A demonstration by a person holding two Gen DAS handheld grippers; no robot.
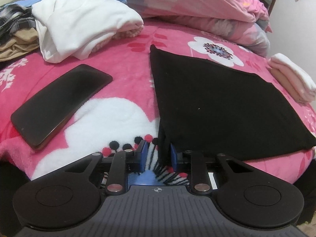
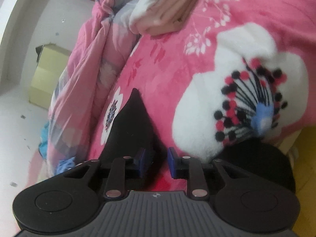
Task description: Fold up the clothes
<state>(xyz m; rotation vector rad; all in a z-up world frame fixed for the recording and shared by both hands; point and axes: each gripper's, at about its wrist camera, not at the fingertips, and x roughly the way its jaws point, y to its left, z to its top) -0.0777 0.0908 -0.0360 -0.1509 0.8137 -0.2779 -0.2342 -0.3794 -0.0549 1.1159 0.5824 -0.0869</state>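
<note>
Left gripper [image 1: 157, 156]: jaws narrow, black garment [image 1: 227, 106] corner hanging between the pads, grip not confirmable. Phone [image 1: 59, 104] lies left of it; open blanket [image 1: 126, 63] lies between them. Right gripper [image 2: 156, 161]: jaws narrow, garment edge between pads; bare blanket to its right

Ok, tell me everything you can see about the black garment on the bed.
The black garment is plain, matte, soft-looking cloth, folded into a flat angular panel on the pink floral blanket. Its near left corner hangs between the blue pads of the left hand-held gripper. In the right wrist view, a pointed part sits between the right hand-held gripper pads.
</note>
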